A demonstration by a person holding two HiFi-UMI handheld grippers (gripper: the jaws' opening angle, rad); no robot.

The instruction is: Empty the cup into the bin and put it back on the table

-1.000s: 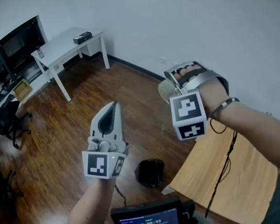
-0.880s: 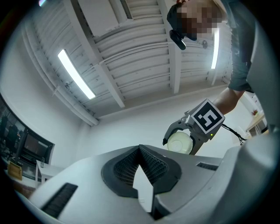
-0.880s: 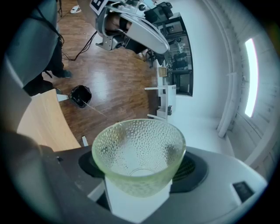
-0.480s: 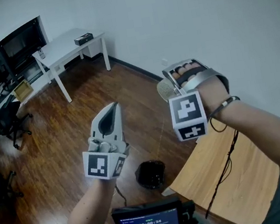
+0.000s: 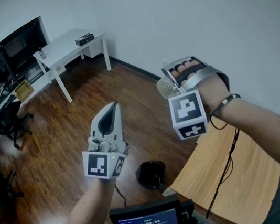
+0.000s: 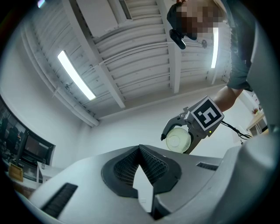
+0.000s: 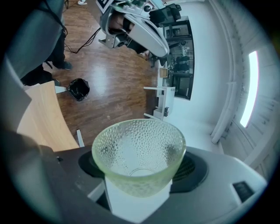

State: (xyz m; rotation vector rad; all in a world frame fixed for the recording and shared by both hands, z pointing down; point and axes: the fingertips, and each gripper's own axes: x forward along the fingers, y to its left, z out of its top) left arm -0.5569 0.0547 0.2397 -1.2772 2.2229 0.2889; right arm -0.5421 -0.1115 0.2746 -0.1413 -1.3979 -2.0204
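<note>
Above the wooden floor (image 5: 55, 144), right hand-held gripper (image 7: 139, 168) clasps the cup (image 7: 138, 140); left hand-held gripper (image 6: 140, 149) closed.

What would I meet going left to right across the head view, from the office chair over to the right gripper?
office chair → left gripper, shut and empty → bin on the floor → cup → right gripper holding it

white desk (image 5: 68, 45): black box (image 5: 83, 38) on top | office chair (image 5: 3, 120): well left
</note>
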